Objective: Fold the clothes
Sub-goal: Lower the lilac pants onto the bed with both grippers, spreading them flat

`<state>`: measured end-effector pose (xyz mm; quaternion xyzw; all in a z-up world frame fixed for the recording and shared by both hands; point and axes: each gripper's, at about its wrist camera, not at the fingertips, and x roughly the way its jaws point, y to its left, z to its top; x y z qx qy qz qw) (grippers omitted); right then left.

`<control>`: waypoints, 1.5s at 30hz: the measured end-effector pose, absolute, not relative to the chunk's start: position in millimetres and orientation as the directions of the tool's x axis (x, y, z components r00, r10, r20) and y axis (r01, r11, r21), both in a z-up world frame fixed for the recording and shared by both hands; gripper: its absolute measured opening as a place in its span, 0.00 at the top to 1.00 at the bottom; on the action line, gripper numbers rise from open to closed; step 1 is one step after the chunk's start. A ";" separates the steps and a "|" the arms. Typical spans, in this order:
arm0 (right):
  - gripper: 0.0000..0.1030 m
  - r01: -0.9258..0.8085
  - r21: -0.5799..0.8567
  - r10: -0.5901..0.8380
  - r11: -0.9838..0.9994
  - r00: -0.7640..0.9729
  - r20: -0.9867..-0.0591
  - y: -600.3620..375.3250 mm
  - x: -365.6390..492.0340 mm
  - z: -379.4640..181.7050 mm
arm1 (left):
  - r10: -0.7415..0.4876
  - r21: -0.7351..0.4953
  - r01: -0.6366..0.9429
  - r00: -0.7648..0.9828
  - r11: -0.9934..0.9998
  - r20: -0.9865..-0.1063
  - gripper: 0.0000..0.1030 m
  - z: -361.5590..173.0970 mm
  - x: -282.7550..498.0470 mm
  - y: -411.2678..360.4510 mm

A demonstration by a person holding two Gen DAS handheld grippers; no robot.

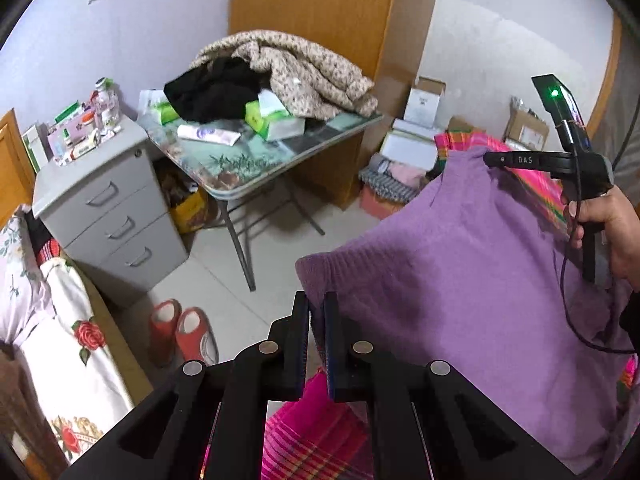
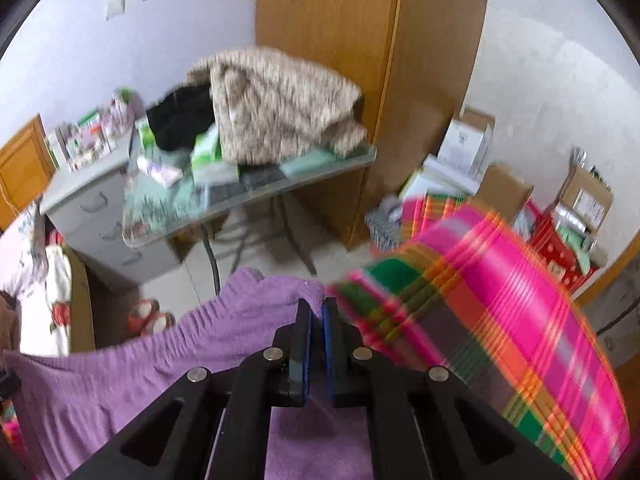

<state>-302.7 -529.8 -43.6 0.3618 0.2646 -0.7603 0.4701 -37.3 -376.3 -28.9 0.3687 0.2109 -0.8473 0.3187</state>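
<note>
Purple sweater (image 1: pixel 480 280) stretched taut betw. left gripper (image 1: pixel 318 316) & right gripper (image 2: pixel 317 312), fingers of both clamped on its edge, prob. to spread it over pink plaid bedding (image 2: pixel 520 280) for folding.

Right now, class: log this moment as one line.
task: fold clothes | left gripper: shut on sweater | right gripper: shut on sweater | sweater: held up between both

The sweater (image 1: pixel 480 280) at lower right is plain purple. Under it the blanket (image 2: pixel 520 300) is plaid — hot pink with green and orange stripes. At mid-frame the quilt (image 1: pixel 304 72) is beige with small speckles, beside a black garment (image 1: pixel 212 92). The cabinet (image 1: pixel 108 216) at left is grey, the slippers (image 1: pixel 180 332) red, the wardrobe (image 1: pixel 320 4) at top orange-brown.
</note>
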 end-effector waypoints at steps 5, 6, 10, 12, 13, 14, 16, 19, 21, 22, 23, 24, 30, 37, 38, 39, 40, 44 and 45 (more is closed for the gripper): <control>0.84 0.882 0.007 -0.521 -0.472 -0.272 -0.809 -507.5 -311.0 -42.8 | -0.371 -0.128 0.690 -0.525 -0.713 -0.766 0.91 -27.8 -31.5 -371.0; 0.82 0.878 0.017 -0.527 -0.478 -0.272 -0.805 -501.7 -311.8 -37.3 | -0.369 -0.132 0.690 -0.527 -0.712 -0.765 0.91 -26.5 -29.1 -370.0; 0.78 0.870 0.031 -0.557 -0.493 -0.288 -0.779 -464.6 -307.5 -1.6 | -0.387 -0.144 0.715 -0.523 -0.684 -0.760 0.91 -17.7 -12.0 -367.5; 0.78 0.860 0.043 -0.568 -0.508 -0.298 -0.768 -438.6 -303.6 14.4 | -0.381 -0.158 0.717 -0.529 -0.679 -0.758 0.91 -14.5 -4.9 -363.6; 0.78 0.856 0.052 -0.575 -0.514 -0.300 -0.761 -422.9 -299.9 21.4 | -0.374 -0.168 0.711 -0.538 -0.683 -0.756 0.91 -12.6 -2.4 -359.2; 0.78 0.850 0.064 -0.583 -0.523 -0.301 -0.754 -403.7 -295.2 28.3 | -0.367 -0.177 0.705 -0.547 -0.686 -0.753 0.91 -10.6 0.1 -354.7; 0.77 0.834 0.103 -0.602 -0.543 -0.300 -0.740 -366.7 -287.5 37.6 | -0.342 -0.196 0.675 -0.576 -0.711 -0.743 0.91 -6.4 1.7 -338.6; 0.69 0.798 0.149 -0.608 -0.583 -0.308 -0.732 -307.3 -270.8 41.8 | -0.285 -0.210 0.610 -0.611 -0.764 -0.738 0.91 -3.5 -3.5 -311.3; 0.69 0.773 0.173 -0.610 -0.611 -0.320 -0.725 -265.2 -256.7 39.7 | -0.241 -0.215 0.555 -0.634 -0.803 -0.735 0.91 -2.8 -8.2 -288.7; 0.69 0.758 0.186 -0.611 -0.625 -0.327 -0.721 -243.3 -249.1 37.1 | -0.220 -0.215 0.526 -0.643 -0.823 -0.733 0.91 -2.9 -10.7 -276.4; 0.69 0.742 0.192 -0.607 -0.642 -0.339 -0.719 -221.2 -240.6 33.4 | -0.205 -0.209 0.501 -0.649 -0.840 -0.732 0.91 -3.9 -12.7 -264.2; 0.69 0.727 0.190 -0.596 -0.660 -0.353 -0.721 -201.5 -231.9 29.4 | -0.191 -0.203 0.476 -0.655 -0.856 -0.731 0.91 -4.9 -14.8 -252.0; 0.69 0.602 0.140 -0.482 -0.786 -0.455 -0.749 -91.0 -179.0 -4.7 | -0.133 -0.170 0.371 -0.664 -0.913 -0.736 0.91 -13.1 -26.6 -198.4; 0.69 0.439 0.203 -0.423 -0.875 -0.493 -0.760 -5.1 -155.4 -36.7 | -0.023 -0.184 0.240 -0.665 -0.953 -0.746 0.91 -14.5 -37.7 -144.2; 0.68 0.425 0.211 -0.421 -0.880 -0.497 -0.759 0.7 -155.7 -38.4 | -0.012 -0.186 0.226 -0.665 -0.956 -0.747 0.91 -14.3 -38.2 -138.3; 0.67 0.412 0.221 -0.422 -0.884 -0.500 -0.756 6.1 -156.3 -39.9 | 0.004 -0.192 0.211 -0.663 -0.959 -0.748 0.91 -14.5 -39.2 -132.2; 0.65 0.403 0.233 -0.426 -0.885 -0.501 -0.753 10.3 -158.1 -41.0 | 0.019 -0.197 0.196 -0.661 -0.961 -0.750 0.91 -14.7 -40.2 -126.1; 0.62 0.368 0.274 -0.439 -0.889 -0.509 -0.740 21.7 -171.2 -42.9 | 0.063 -0.207 0.146 -0.653 -0.967 -0.755 0.83 -16.5 -43.7 -103.3; 0.62 0.359 0.285 -0.443 -0.889 -0.511 -0.736 23.7 -175.0 -42.5 | 0.073 -0.209 0.133 -0.651 -0.969 -0.755 0.83 -16.5 -45.2 -97.8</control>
